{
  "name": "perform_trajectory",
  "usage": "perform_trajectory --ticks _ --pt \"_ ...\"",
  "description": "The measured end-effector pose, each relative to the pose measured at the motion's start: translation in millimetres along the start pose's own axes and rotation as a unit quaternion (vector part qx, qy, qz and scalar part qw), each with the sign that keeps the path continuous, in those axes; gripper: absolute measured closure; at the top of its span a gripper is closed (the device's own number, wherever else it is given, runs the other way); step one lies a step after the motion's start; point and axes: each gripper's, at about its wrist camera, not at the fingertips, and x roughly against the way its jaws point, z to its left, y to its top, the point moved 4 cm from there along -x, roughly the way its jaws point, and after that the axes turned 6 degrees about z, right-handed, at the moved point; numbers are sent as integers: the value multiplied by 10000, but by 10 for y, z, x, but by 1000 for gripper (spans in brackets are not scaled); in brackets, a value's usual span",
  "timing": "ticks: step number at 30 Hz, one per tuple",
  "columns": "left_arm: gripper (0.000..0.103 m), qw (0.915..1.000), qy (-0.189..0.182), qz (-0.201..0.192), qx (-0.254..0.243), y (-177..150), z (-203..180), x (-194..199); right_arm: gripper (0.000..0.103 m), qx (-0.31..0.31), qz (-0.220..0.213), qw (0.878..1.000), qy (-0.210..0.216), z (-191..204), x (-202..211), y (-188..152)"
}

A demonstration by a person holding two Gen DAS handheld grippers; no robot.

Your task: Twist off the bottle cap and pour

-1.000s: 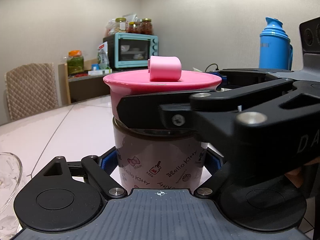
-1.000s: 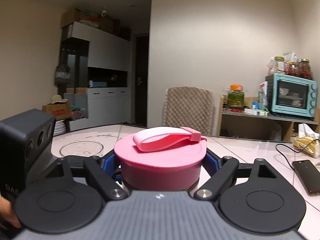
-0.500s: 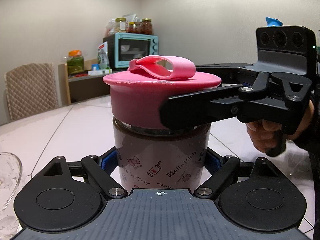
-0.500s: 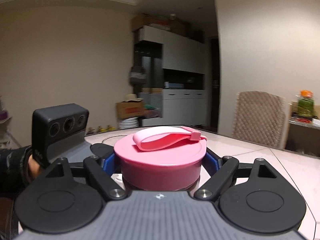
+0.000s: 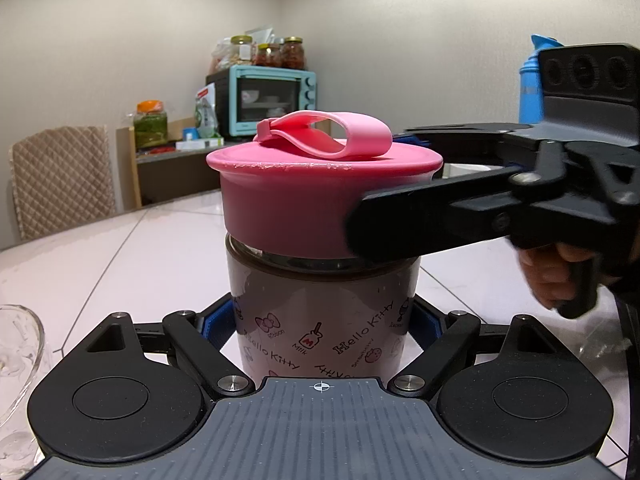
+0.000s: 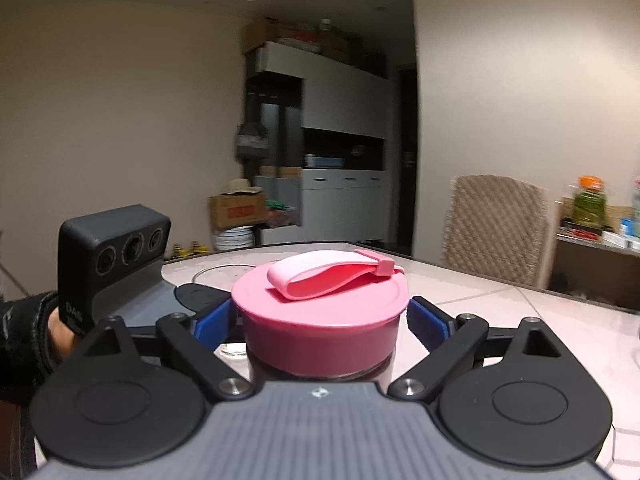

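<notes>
bottle (image 5: 324, 320): brown, printed, upright on table | cap (image 5: 316, 204): pink, on

Right gripper (image 5: 394, 236) swings round the pink cap (image 5: 324, 196), its body now further to the bottle's right. Cap turns with it, strap loop (image 5: 324, 136) rotating from end-on to side-on. Right jaws now slightly parted from the cap.
</notes>
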Motion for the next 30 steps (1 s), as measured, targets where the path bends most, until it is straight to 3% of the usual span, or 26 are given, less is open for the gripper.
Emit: perform_trajectory --ticks 13,30 --pt "13 10000 5 -1 -2 -5 -9 -5 5 -928 -107 9869 -1312 283 15 -22" --pt "13 10000 7 -2 0 -4 -7 -12 6 -672 -55 9804 -1851 424 -282 27"
